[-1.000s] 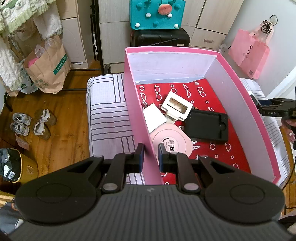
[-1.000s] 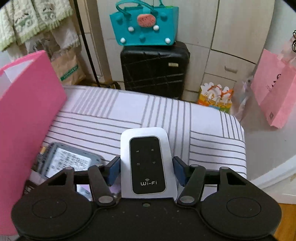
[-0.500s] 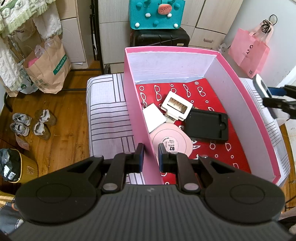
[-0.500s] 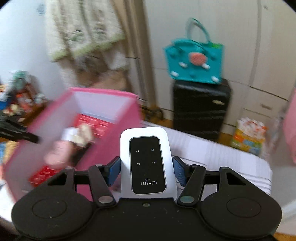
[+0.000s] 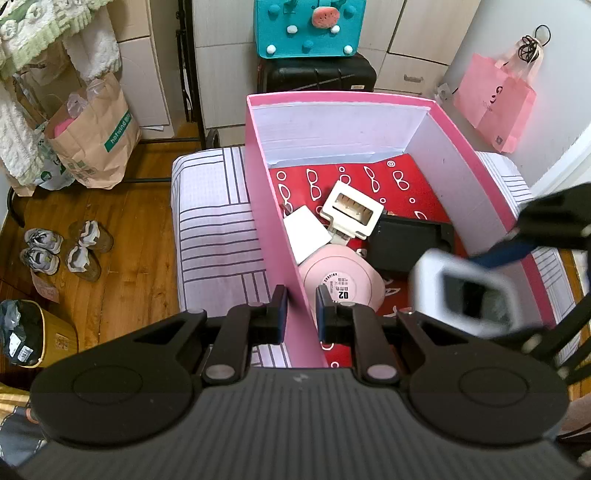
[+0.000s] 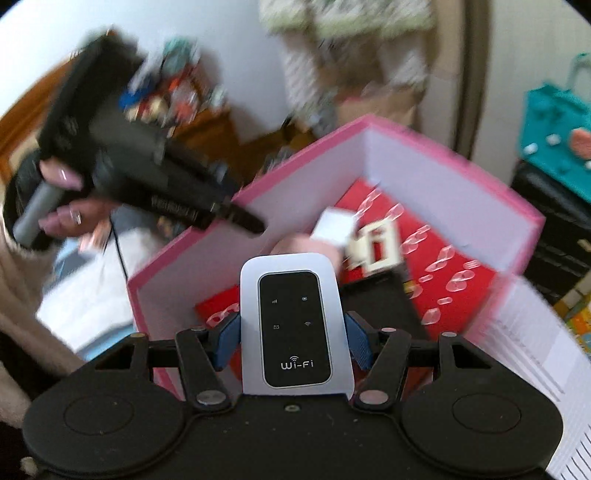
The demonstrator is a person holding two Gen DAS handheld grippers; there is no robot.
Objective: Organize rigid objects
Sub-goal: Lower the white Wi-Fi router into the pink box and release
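A pink box with a red patterned lining stands on a striped cushion. My left gripper is shut on the box's left wall near its front corner. Inside lie a pink round disc, a white card, a cream device and a black tray. My right gripper is shut on a white Wi-Fi router, held over the near right part of the box. The router shows blurred in the left wrist view. The left gripper appears in the right wrist view with a hand on its handle.
Behind the box stand a black suitcase with a teal bag on it. A pink shopping bag hangs at the right, a brown paper bag and shoes sit on the wooden floor at the left.
My right gripper has swung with the router from the striped cushion beside the box to above the box's inside, rolling as it went. The left gripper has stayed clamped on the wall.
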